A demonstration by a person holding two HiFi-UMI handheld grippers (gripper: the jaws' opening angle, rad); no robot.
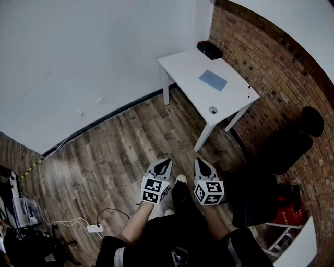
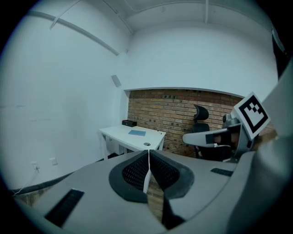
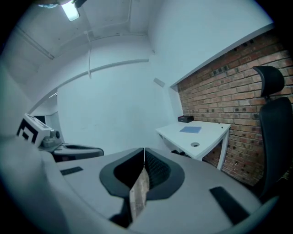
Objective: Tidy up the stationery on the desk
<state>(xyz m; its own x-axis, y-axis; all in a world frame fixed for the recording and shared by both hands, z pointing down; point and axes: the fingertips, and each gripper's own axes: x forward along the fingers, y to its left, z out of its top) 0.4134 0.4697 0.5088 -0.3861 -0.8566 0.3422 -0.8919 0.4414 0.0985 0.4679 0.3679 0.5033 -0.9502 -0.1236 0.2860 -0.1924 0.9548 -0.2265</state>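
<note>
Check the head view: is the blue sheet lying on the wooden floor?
No, the blue sheet lies flat on top of the white desk, not on the floor.

One white bench stands by the brick wall. Four things lie on it:
- one flat blue pad
- one black box
- one small round grey ring
- one tiny dark thing at the far edge, too small to tell what it is

There are two grippers, the left gripper and the right gripper, and each carries one cube with square markers. One black office chair stands beside the wall, with one red object near it. One white power strip lies on the floor. Two small wall plates sit low on the white wall. One ceiling lamp is lit.
</note>
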